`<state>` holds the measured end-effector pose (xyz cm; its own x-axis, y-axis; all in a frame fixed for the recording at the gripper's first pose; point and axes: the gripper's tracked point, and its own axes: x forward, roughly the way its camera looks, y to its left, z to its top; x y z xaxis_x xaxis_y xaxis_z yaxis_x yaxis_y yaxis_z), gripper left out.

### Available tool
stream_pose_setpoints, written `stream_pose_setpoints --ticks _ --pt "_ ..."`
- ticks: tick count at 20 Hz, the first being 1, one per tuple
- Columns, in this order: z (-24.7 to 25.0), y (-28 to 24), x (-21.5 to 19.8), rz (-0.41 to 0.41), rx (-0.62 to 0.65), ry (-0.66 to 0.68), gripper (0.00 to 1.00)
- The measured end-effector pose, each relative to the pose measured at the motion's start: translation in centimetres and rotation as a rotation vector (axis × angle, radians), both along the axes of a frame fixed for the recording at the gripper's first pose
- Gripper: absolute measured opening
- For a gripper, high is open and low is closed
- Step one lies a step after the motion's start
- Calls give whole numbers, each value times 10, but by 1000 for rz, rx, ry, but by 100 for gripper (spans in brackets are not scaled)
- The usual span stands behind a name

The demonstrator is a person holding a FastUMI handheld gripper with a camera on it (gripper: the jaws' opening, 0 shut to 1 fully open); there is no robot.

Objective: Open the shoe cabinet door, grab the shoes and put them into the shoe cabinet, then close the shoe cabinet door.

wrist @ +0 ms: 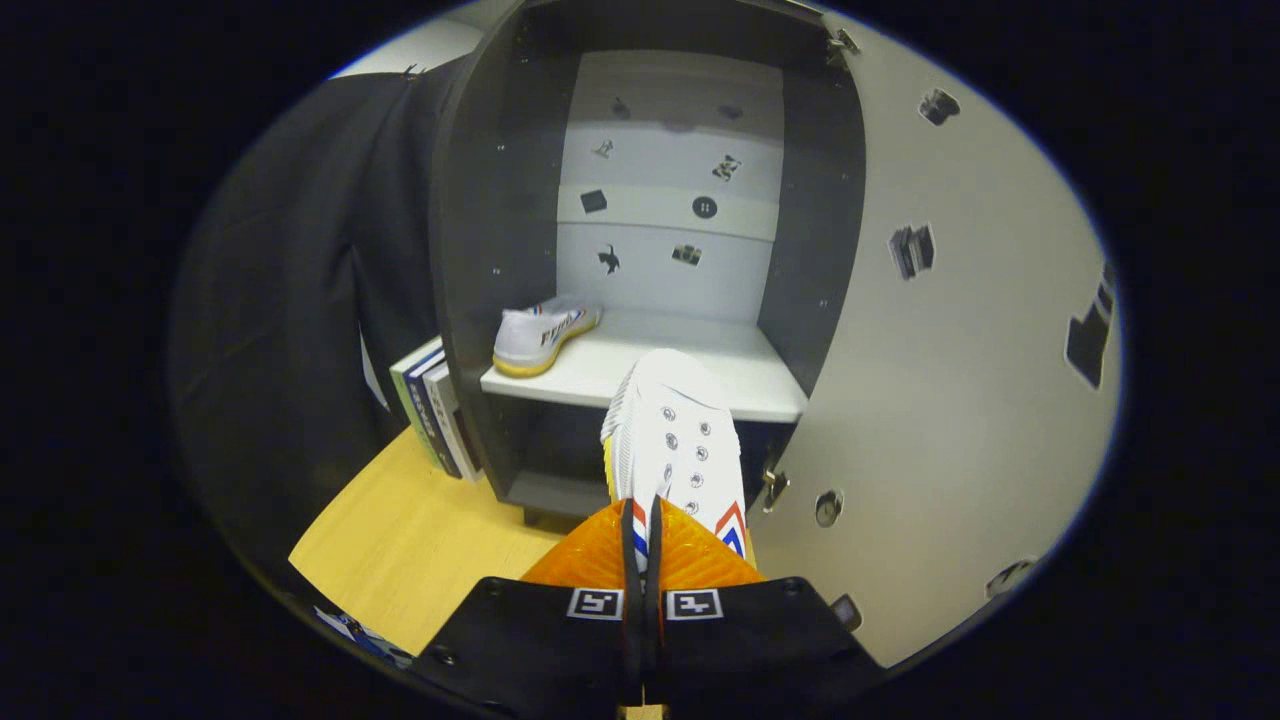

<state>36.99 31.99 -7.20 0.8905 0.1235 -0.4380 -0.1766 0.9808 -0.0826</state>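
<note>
At the bottom centre of the frame the gripper [643,535] has its fingers nearly together, pinched on the heel end of a white canvas shoe with red and blue stripes [675,440]. This shoe's long axis runs away from the camera, toe aimed at the white shelf [700,375] of the dark grey shoe cabinet [480,220], probably for sliding straight in. Left of centre, a matching white shoe with a yellow sole [540,338] lies on that shelf, heel outward. On the right, the pale cabinet door [960,400] stands open.
</note>
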Motion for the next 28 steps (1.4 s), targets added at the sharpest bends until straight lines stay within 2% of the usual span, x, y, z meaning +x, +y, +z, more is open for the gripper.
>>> stream_pose_setpoints --ticks 8,12,16,22,24,28 --pt "58 0 119 -34 -1 -107 1" --pt "62 -6 182 -68 -6 -111 2" --pt "43 -14 237 -93 -47 -80 1" --pt "-1 -4 279 -68 -27 29 2" --pt "-10 5 285 -54 17 55 2" --pt "-13 9 288 -80 56 62 4"
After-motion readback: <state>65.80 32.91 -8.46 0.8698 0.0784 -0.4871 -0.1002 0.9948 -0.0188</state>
